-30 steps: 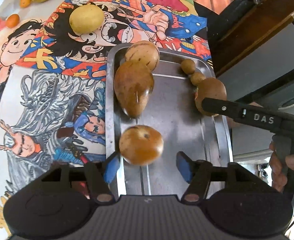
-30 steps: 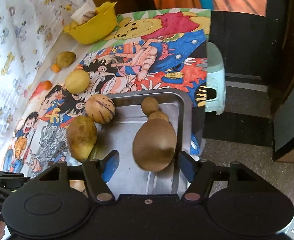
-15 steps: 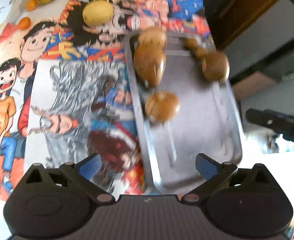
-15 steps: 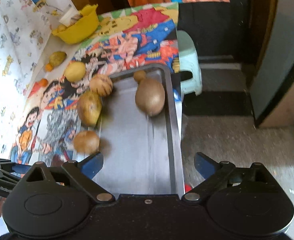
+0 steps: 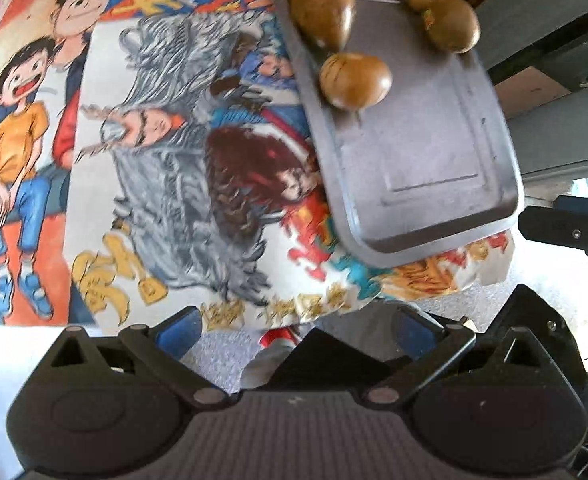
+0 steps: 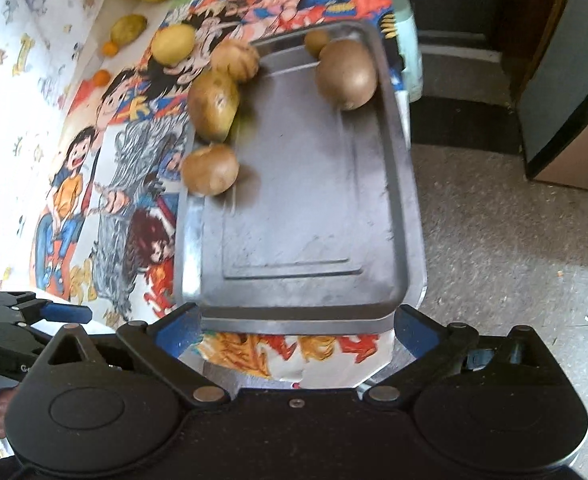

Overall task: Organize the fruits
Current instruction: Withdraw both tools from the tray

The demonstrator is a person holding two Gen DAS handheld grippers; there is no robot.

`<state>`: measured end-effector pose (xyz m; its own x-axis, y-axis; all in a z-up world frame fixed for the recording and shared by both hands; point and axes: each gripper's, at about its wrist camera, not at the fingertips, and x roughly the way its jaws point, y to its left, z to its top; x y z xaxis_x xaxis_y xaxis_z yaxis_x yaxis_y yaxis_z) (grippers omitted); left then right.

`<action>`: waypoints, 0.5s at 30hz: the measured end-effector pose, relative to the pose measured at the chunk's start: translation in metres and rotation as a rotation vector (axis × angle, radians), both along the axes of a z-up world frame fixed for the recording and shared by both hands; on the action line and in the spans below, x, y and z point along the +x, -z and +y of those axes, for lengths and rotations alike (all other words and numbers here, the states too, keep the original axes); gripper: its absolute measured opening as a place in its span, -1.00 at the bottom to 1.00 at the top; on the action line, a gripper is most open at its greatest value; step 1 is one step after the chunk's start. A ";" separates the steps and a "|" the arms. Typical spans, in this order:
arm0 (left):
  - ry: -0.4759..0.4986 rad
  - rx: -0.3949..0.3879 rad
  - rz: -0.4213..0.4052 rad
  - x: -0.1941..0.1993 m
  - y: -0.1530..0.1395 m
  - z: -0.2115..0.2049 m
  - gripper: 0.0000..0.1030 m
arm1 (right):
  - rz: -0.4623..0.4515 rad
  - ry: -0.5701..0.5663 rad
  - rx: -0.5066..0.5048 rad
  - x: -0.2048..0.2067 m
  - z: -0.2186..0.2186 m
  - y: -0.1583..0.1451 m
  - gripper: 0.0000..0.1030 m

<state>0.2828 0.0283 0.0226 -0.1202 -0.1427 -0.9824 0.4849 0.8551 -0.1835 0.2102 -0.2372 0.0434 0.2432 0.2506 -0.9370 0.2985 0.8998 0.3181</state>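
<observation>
Both grippers spread wide, gripping nothing.
The left gripper [image 5: 294,330] and right gripper [image 6: 296,326] hover off the dull metal tray [image 6: 314,240] bearing smooth brown fruits [image 6: 209,169].

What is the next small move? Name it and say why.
Probably send the left hand-held gripper, open and empty, toward the yellow fruit on the cloth. The tray already holds several brown fruits, while that one lies beside the tray's far left corner. The right hand-held gripper is also open.
</observation>
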 end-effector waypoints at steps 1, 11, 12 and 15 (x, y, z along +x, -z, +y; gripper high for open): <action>-0.011 0.007 0.003 0.000 0.001 0.002 0.99 | 0.005 -0.011 0.008 0.003 0.002 0.002 0.99; -0.177 0.075 0.000 0.016 -0.004 0.029 0.99 | 0.048 -0.166 0.096 0.039 0.017 0.017 0.99; -0.196 0.078 0.000 0.018 -0.005 0.031 0.99 | 0.044 -0.189 0.104 0.045 0.019 0.016 0.99; -0.249 0.090 -0.007 0.023 -0.012 0.040 0.99 | 0.024 -0.263 0.119 0.063 0.024 0.014 0.99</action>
